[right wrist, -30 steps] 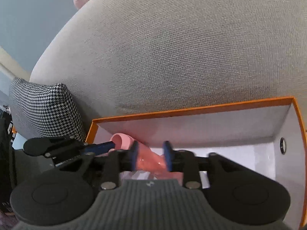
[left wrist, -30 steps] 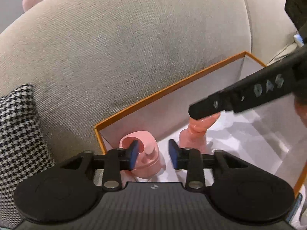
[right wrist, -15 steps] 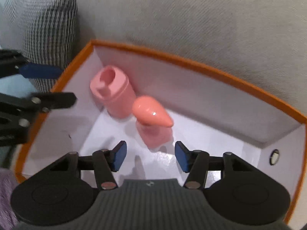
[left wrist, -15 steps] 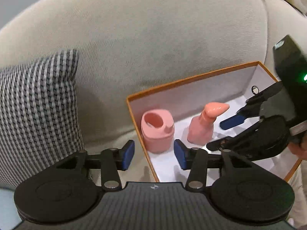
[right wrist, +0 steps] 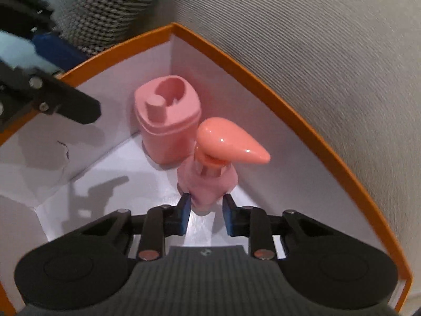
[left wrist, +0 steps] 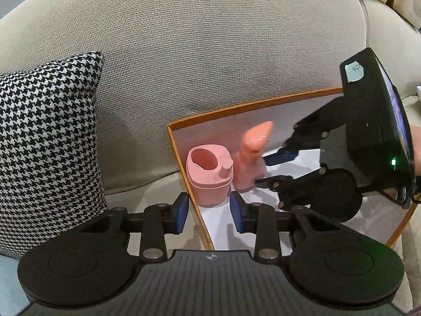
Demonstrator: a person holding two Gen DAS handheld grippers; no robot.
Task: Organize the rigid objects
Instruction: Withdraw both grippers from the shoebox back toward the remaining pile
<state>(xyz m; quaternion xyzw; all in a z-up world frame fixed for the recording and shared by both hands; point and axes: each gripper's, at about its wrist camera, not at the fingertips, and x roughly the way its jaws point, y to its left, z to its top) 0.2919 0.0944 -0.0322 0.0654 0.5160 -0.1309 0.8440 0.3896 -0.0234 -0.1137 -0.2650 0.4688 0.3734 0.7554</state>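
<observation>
An orange-rimmed white box [left wrist: 181, 152] [right wrist: 289, 110] sits on a beige sofa. A pink square container [left wrist: 209, 173] [right wrist: 167, 121] stands upright in its far corner. A pink pump bottle [left wrist: 250, 158] [right wrist: 210, 181] with a coral nozzle stands beside it. My right gripper [right wrist: 205, 210] [left wrist: 268, 169] is inside the box, its blue pads on either side of the bottle's base, close to it, with small gaps showing. My left gripper [left wrist: 208, 212] is open and empty, straddling the box's left wall in front of the container.
A black-and-white houndstooth cushion [left wrist: 44, 144] [right wrist: 105, 8] leans on the sofa back [left wrist: 197, 47] left of the box. The box floor [right wrist: 118, 168] to the left of the bottle is bare white.
My right gripper let go of the pump bottle, pulled back open, then moved forward again around the bottle's base. My left gripper drew back out of the box to its left wall.
</observation>
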